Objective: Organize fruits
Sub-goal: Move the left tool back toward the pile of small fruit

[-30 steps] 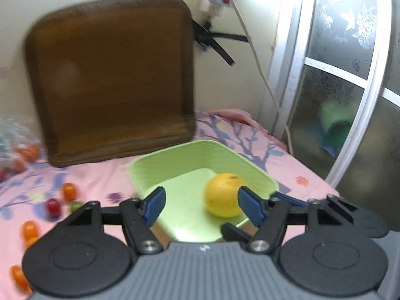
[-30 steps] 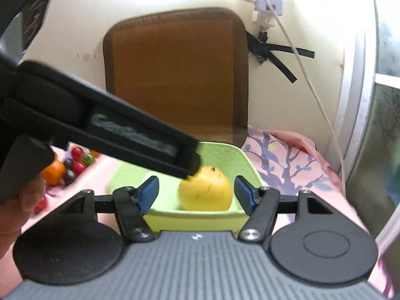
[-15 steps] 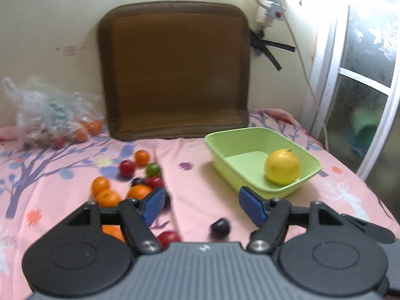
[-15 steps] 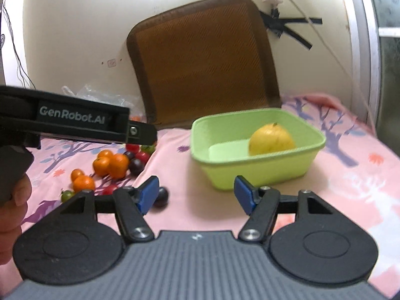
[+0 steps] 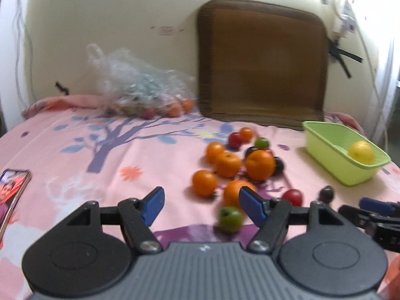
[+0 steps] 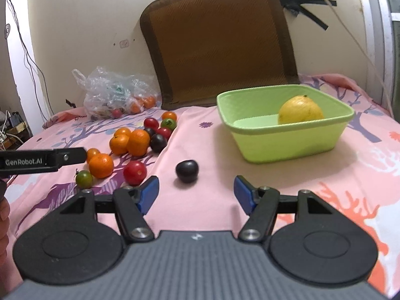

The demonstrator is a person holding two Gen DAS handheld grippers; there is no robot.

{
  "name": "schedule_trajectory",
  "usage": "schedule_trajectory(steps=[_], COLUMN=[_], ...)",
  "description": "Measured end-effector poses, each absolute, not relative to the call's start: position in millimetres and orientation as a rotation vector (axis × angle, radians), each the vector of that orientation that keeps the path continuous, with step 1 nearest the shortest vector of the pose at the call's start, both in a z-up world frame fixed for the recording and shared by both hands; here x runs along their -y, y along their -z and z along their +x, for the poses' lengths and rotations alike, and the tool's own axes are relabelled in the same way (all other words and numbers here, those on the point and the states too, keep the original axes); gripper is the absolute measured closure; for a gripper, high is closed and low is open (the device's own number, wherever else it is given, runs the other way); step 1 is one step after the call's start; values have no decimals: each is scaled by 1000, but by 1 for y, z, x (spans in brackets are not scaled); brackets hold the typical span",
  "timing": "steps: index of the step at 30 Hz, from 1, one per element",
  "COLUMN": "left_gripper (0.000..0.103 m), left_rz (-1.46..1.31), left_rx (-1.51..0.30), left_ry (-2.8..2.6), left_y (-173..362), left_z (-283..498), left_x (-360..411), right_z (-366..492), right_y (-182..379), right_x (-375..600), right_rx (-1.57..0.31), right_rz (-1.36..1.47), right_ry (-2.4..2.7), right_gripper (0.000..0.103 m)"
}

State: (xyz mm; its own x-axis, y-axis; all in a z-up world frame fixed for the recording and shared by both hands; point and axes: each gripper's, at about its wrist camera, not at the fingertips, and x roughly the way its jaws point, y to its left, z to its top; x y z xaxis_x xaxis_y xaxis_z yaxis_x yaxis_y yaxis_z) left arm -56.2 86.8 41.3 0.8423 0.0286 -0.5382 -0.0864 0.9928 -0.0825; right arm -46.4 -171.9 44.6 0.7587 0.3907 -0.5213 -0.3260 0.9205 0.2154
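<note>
One lemon [image 6: 300,109] sits in the green tub [image 6: 287,147]; both grippers [image 5: 200,201] [image 6: 196,191] just swung left of it toward the loose fruit, spread empty, next pick pending.

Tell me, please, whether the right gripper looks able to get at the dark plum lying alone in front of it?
Probably yes. The right gripper is open, and the dark plum lies alone on the pink cloth just ahead, slightly left of centre. The red tomato and green basket stand apart from it.

Glossy plastic basket [image 6: 287,147]; crinkly clear bag [image 6: 110,92]; matt cloth [image 6: 325,175].
</note>
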Motion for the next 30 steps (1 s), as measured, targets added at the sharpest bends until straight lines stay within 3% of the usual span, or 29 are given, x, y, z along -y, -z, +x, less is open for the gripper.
schedule_trajectory(steps=[30], left_gripper=[36], left_rz=[-160], left_rx=[-567], left_ry=[-108], left_y=[-35], left_z=[-61], left_x=[-109], right_z=[-43], right_y=[-40], right_x=[159], right_rx=[-662], right_rz=[100], right_ry=[-378], right_gripper=[35])
